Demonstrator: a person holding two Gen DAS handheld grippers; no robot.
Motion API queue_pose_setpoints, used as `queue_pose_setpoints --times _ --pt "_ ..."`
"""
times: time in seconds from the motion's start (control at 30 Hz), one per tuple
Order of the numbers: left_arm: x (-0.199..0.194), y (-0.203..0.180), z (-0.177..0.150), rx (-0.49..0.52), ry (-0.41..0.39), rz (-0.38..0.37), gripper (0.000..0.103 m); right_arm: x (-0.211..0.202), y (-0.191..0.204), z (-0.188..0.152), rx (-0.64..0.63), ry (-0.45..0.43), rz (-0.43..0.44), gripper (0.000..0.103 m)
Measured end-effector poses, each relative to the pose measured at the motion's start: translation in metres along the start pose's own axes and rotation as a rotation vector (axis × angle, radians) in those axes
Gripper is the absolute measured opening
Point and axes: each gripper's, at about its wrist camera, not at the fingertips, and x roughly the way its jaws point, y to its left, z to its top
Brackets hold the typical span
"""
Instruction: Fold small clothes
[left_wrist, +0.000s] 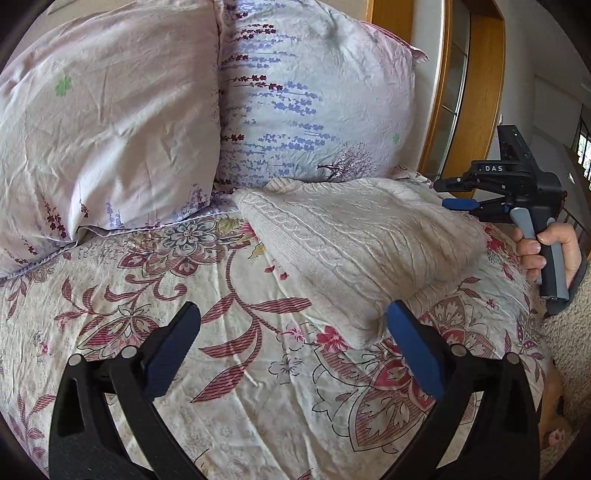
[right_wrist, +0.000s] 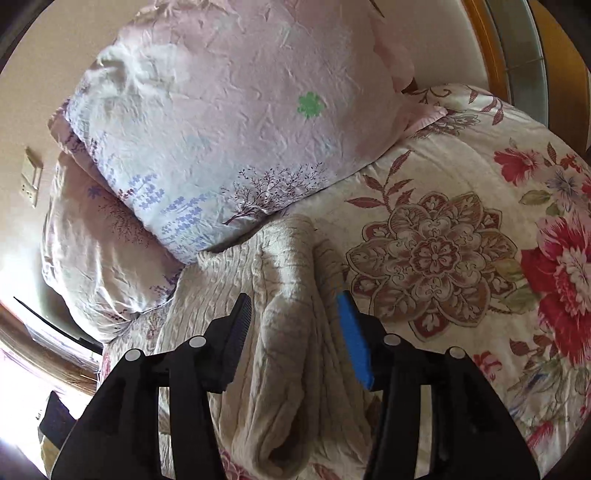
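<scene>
So the cream cable-knit sweater (left_wrist: 362, 236) sits on the floral-print bed (left_wrist: 229, 369), right below the lavender-print pillow (left_wrist: 314, 103). My left hand-held gripper (left_wrist: 291, 325) is wide open and empty; the right hand-held gripper (right_wrist: 295, 321) is half-open, straddling a fold without pinching. Probably best to grab both layers evenly.

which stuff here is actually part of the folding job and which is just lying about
Job: cream knitted sweater, left gripper, right gripper.
Lying about: two pillows, floral bedspread, wooden door frame.
</scene>
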Motion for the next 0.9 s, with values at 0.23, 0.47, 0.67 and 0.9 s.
queue_pose_setpoints --times 0.23,0.47,0.67,0.9 --pt "0.008 -0.022 -0.002 0.082 0.034 0.098 0.101 0.016 0.015 -0.022 -0.084 0.087 -0.004 0.018" --pt "0.021 -0.032 0.001 0.091 0.083 0.210 0.101 0.002 0.014 -0.019 -0.088 0.009 -0.031 0.012" --pt "0.027 -0.039 0.003 0.110 0.095 0.240 0.101 -0.006 0.016 -0.014 -0.105 -0.029 -0.098 0.011" --pt "0.028 -0.044 0.002 0.134 0.099 0.255 0.101 0.015 -0.008 -0.021 -0.039 0.013 -0.130 0.012"
